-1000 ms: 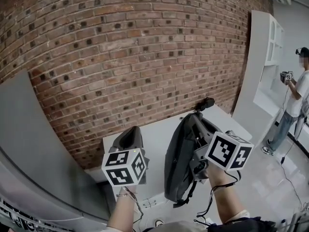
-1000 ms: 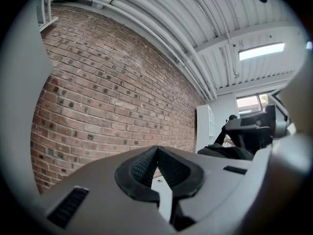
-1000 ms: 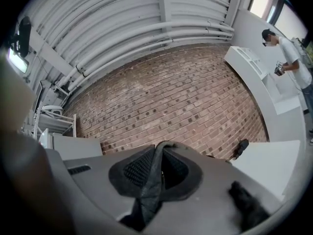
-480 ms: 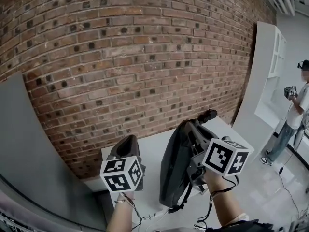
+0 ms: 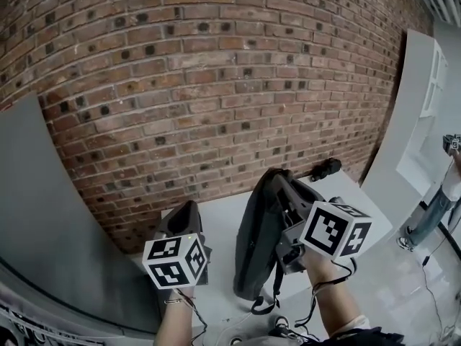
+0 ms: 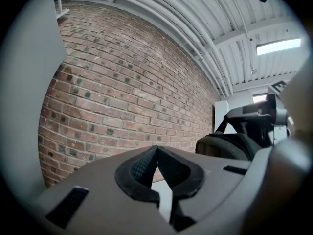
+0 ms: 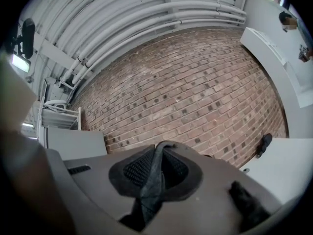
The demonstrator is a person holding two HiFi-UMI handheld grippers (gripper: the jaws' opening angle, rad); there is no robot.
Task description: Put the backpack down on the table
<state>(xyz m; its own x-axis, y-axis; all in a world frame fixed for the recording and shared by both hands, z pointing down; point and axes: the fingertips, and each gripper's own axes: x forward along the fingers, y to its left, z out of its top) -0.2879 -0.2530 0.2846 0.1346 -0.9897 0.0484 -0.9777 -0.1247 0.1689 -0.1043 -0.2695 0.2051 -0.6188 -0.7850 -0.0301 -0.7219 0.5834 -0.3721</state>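
A dark grey backpack [image 5: 261, 233] hangs upright from my right gripper [image 5: 292, 231], over the near part of the white table [image 5: 220, 218]. In the right gripper view the jaws [image 7: 161, 150] are shut on a dark strap [image 7: 152, 180] of the backpack. I cannot tell whether the bag's bottom touches the table. My left gripper [image 5: 184, 218] is left of the bag and apart from it. Its jaws [image 6: 156, 150] are shut, tips together and nothing between them. From there the backpack [image 6: 226, 146] shows at the right.
A red brick wall [image 5: 216, 85] rises behind the table. A small dark object [image 5: 325, 169] lies at the table's far right corner. A grey panel [image 5: 43, 215] stands at the left, a white cabinet [image 5: 418, 121] at the right, with a person [image 5: 450, 186] beyond.
Both grippers have moved forward toward the brick wall, and the backpack has gone with the right one, further over the table. The jaws look the same.
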